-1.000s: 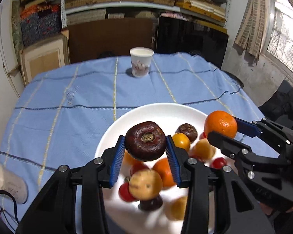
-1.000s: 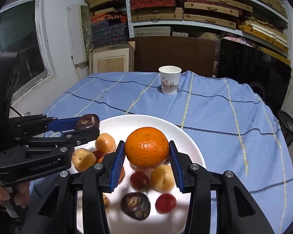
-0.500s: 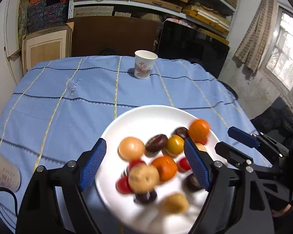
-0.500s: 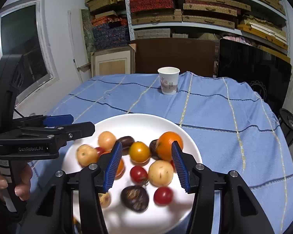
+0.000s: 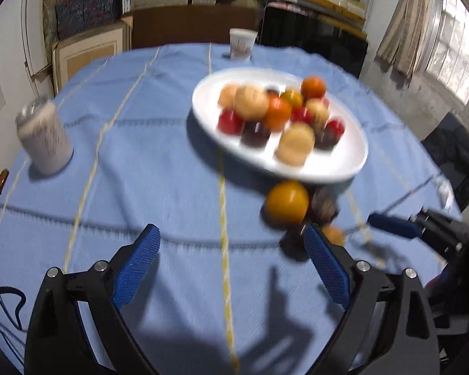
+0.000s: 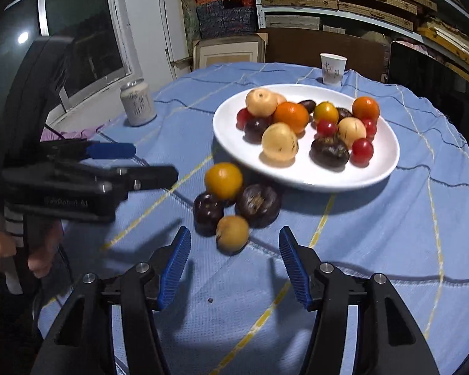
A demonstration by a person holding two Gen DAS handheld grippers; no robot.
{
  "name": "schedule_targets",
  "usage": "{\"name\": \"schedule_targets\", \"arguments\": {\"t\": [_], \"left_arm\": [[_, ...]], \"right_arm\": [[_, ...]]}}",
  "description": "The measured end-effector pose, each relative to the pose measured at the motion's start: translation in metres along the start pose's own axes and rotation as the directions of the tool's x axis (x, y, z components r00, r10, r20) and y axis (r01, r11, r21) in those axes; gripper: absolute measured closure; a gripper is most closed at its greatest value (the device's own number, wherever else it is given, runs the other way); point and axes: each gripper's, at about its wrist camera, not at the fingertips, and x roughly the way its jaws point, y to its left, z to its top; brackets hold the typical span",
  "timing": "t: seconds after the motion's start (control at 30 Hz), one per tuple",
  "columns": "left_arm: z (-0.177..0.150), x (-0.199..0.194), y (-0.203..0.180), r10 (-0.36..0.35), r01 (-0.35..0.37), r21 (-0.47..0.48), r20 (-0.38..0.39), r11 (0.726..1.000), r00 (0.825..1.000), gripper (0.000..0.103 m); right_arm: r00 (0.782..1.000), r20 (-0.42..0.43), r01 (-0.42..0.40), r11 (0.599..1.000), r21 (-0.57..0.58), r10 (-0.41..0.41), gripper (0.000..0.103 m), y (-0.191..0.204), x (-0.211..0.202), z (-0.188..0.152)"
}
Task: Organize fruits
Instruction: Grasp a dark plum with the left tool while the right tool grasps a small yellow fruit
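A white plate (image 6: 381,162) (image 5: 344,162) carries several orange, yellow, red and dark fruits. On the blue cloth in front of it lie an orange fruit (image 6: 223,180) (image 5: 286,204), a big dark fruit (image 6: 258,201) (image 5: 323,207), a dark plum (image 6: 208,209) and a small tan fruit (image 6: 232,230). My right gripper (image 6: 234,236) is opening; the tan fruit lies just off its tips, untouched by the pads. My left gripper (image 5: 231,237) (image 6: 153,161) is opening wide over bare cloth, to the left of the loose fruits, with nothing in it.
A pale can (image 6: 137,103) (image 5: 43,137) stands at the left of the table. A paper cup (image 6: 333,68) (image 5: 242,43) sits behind the plate. Shelves with boxes line the back wall. A hand (image 6: 3,243) holds the left gripper.
Both grippers let go of their fruit, the dark one and the orange, over the plate. They opened and drew back to the near side of the table, where loose fruits lie.
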Motion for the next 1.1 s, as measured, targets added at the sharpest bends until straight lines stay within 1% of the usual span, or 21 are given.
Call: {"name": "schedule_targets", "arguments": {"t": [0.1,0.17,0.23,0.3,0.37,0.4,0.47,0.5,0.53,0.63,0.77,0.87,0.97,1.1], "left_arm": [[-0.013,0.007,0.002,0.021,-0.021,0.004,-0.002,1.000,1.000,0.012],[-0.016,0.010,0.005,0.023,-0.023,-0.005,-0.004,1.000,1.000,0.012],[-0.018,0.010,0.009,0.022,-0.021,-0.014,0.006,1.000,1.000,0.012],[-0.018,0.011,0.012,0.005,-0.005,-0.029,0.002,1.000,1.000,0.012],[-0.017,0.013,0.015,-0.001,0.001,-0.041,-0.002,0.999,1.000,0.012],[-0.015,0.013,0.016,-0.005,0.005,-0.046,-0.004,0.999,1.000,0.012],[-0.015,0.013,0.018,-0.015,0.014,-0.056,-0.004,0.998,1.000,0.012],[-0.015,0.013,0.017,-0.015,0.015,-0.056,-0.005,0.998,1.000,0.012],[-0.015,0.013,0.017,-0.016,0.016,-0.053,-0.008,0.998,1.000,0.012],[-0.015,0.013,0.012,-0.013,0.012,-0.034,-0.007,0.999,1.000,0.012],[-0.016,0.010,-0.008,0.000,0.000,0.052,0.002,0.999,1.000,0.012],[-0.017,0.008,-0.020,0.002,-0.003,0.095,0.008,0.995,1.000,0.012],[-0.017,0.008,-0.031,-0.014,0.013,0.110,0.003,0.994,1.000,0.012],[-0.018,0.012,-0.044,-0.016,0.016,0.144,-0.005,0.989,1.000,0.012]], "right_arm": [[1.000,-0.005,-0.017,0.999,0.033,0.018,0.044,0.002,0.004,0.001],[1.000,-0.021,-0.007,0.999,0.045,0.008,0.044,0.001,0.011,0.004],[0.999,-0.041,0.001,0.998,0.062,0.001,0.044,0.000,0.018,0.006],[0.999,-0.046,0.008,0.997,0.075,-0.005,0.046,0.002,0.022,0.007],[0.998,-0.064,-0.005,0.996,0.086,0.010,0.061,0.002,0.029,0.008],[0.997,-0.075,-0.027,0.995,0.098,0.035,0.062,0.001,0.032,0.008],[0.996,-0.071,-0.040,0.994,0.105,0.048,0.067,0.000,0.032,0.008],[0.997,-0.067,-0.040,0.993,0.107,0.048,0.070,0.000,0.031,0.008],[0.996,-0.066,-0.044,0.993,0.110,0.051,0.076,-0.001,0.031,0.008],[0.998,-0.055,-0.036,0.993,0.109,0.042,0.076,-0.003,0.024,0.006],[0.999,-0.024,-0.023,0.995,0.101,0.025,0.076,-0.008,0.007,-0.002],[1.000,-0.007,-0.025,0.992,0.126,0.026,0.076,-0.018,-0.005,-0.009],[1.000,0.002,-0.025,0.987,0.161,0.025,0.076,-0.030,-0.015,-0.018],[1.000,0.002,-0.027,0.980,0.197,0.027,0.076,-0.041,-0.019,-0.029]]}}
